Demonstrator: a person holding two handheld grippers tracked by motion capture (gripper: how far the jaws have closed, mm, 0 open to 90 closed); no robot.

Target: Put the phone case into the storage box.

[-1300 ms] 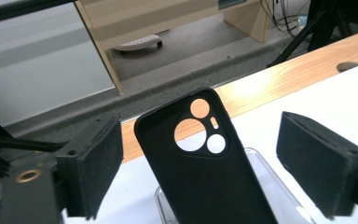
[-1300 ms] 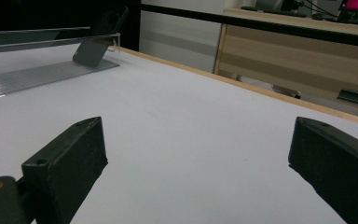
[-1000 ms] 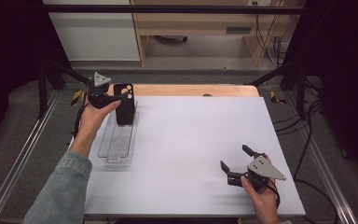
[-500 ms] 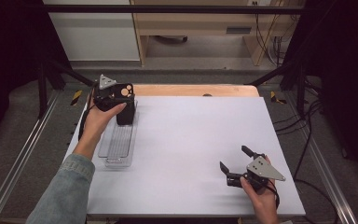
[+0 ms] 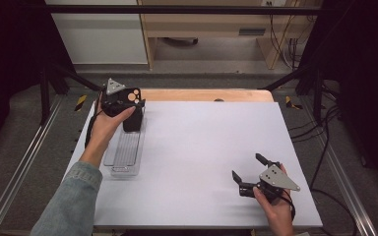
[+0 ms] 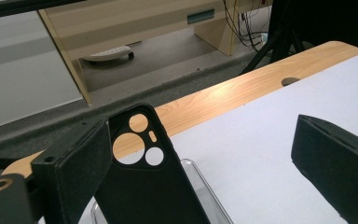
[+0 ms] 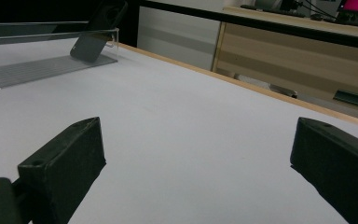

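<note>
From above, the left gripper (image 5: 128, 105) is hovering at the far end of the clear tray (image 5: 123, 152), where a black phone case (image 5: 133, 118) is leaning upright; the right gripper (image 5: 248, 172) is resting well off from the tray. Along the left gripper's jaws, which have just been opening, the phone case (image 6: 149, 186) is standing between them, unclamped. Along the right gripper's jaws, they are gaping apart, the tray (image 7: 42, 65) lying far off.
</note>
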